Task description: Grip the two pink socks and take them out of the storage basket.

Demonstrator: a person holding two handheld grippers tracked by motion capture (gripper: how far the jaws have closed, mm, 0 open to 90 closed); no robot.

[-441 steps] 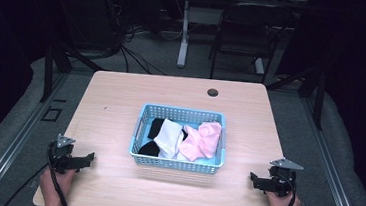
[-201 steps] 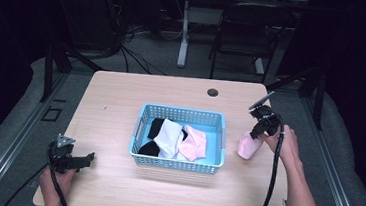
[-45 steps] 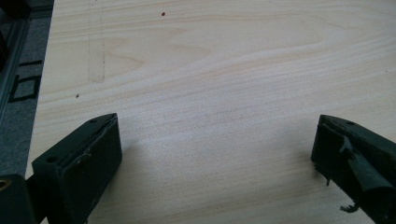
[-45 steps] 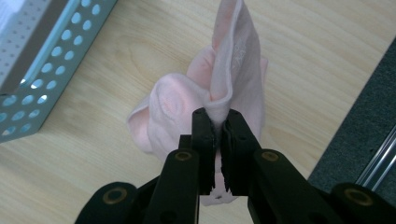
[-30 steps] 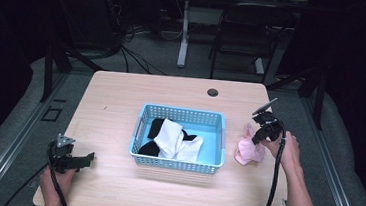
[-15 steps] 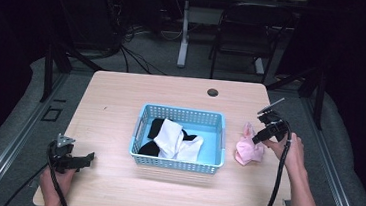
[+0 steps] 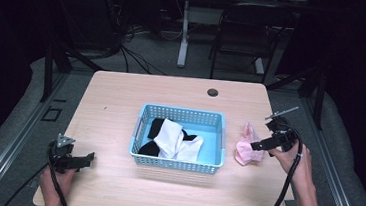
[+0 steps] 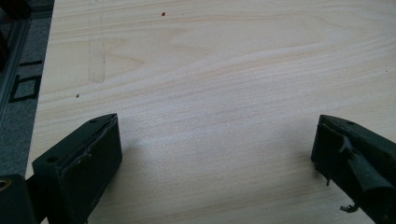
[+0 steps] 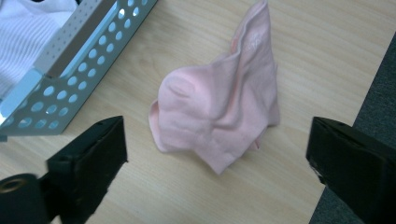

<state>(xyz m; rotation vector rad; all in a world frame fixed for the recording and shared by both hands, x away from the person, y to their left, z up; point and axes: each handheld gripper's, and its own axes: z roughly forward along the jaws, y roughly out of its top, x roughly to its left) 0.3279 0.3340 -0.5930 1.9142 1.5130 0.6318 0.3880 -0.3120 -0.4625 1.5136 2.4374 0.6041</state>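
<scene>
pink socks lie crumpled on the table, just right of the blue basket, long axis running away from the person, narrow end pointing to the far edge. the right tool has just been opening and its jaws stand wide, apart from the socks, which it gripped a second ago. the left tool rests open at the near left corner, unmoved.

Soft pink cloth sock; matt pale wood table; perforated plastic basket

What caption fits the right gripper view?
Open right tongs above pink socks lying on the table beside the blue basket.
</scene>
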